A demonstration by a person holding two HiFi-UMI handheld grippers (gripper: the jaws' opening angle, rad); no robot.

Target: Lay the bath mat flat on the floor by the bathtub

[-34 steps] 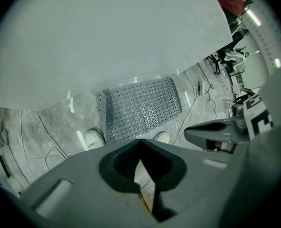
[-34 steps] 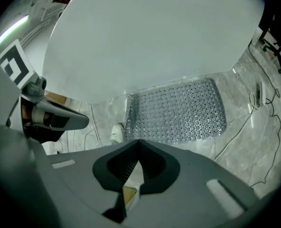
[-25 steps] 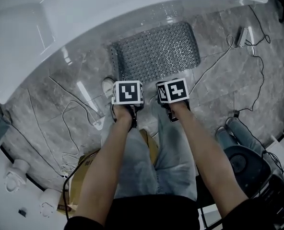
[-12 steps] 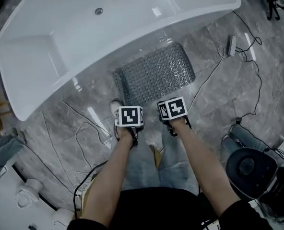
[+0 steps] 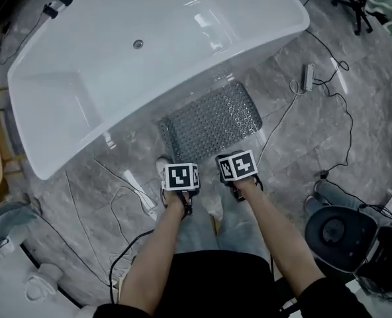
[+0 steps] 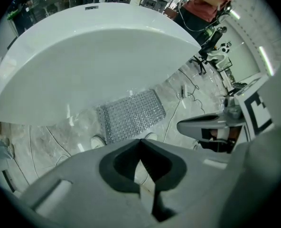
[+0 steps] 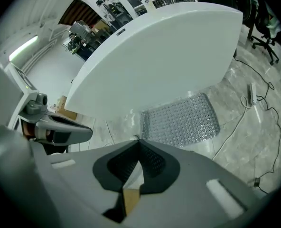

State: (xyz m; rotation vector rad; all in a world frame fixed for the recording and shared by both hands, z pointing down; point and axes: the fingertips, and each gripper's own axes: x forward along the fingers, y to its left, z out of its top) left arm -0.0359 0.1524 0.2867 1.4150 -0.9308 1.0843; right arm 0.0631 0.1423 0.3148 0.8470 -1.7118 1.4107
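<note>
The bath mat [image 5: 212, 121] lies flat on the grey tiled floor [image 5: 315, 138], with its long side along the bathtub [image 5: 202, 78]. The tub's overhanging wall appears to cover the mat's far edge, so contact with the tub base cannot be confirmed. The mat's position and shape match the earlier frames.

The left gripper [image 5: 181, 177] and right gripper [image 5: 236, 166] are held side by side just short of the mat's near edge, clear of it and above the person's shoes [image 5: 163, 167]. In each gripper view the jaws are pressed together at the tips with nothing between them.

Compared with a second ago, the head view takes in more: the whole tub basin is now visible and the mat appears smaller. A cable [image 5: 285, 114] crosses the floor at the mat's right, running up to a power strip [image 5: 307, 77].
</note>
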